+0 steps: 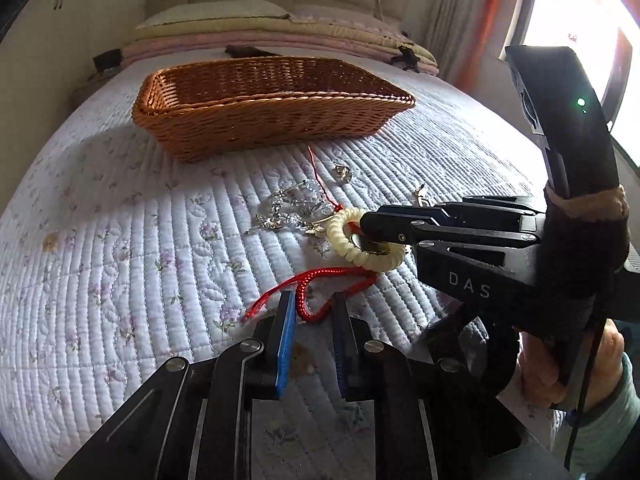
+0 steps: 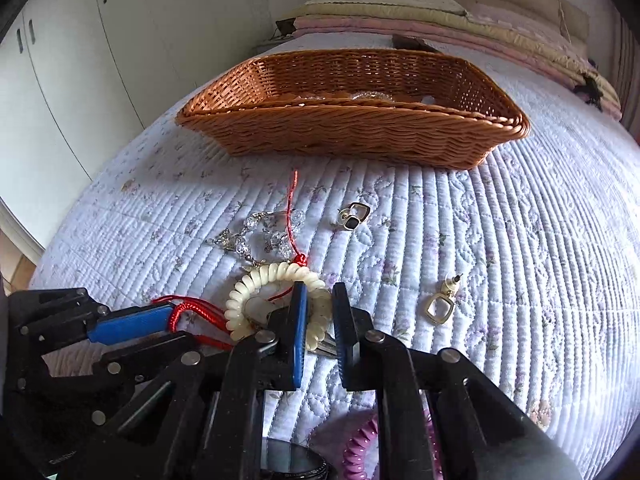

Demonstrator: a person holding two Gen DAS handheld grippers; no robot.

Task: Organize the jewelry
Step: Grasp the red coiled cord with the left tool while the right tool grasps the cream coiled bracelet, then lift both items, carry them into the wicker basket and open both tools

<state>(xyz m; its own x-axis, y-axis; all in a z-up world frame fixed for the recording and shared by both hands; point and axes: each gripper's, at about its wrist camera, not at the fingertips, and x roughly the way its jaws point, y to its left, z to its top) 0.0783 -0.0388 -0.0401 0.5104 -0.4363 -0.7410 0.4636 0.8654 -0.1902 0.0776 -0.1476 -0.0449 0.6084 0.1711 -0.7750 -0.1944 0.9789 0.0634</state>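
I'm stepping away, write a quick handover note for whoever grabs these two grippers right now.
Left gripper: open, its blue pads either side of the red braided cord on the quilt; not closed on it.
Right gripper: open, straddling the cream spiral coil bracelet; no grip yet.
Woven brown wicker basket sits further up the white quilted bed; something clear and beaded already lies inside.
Still on the quilt: clear crystal bead piece, black-and-gold square earring, gold open-frame earring, pink spiral coil near the right gripper's base.
Left: move all these into the basket.
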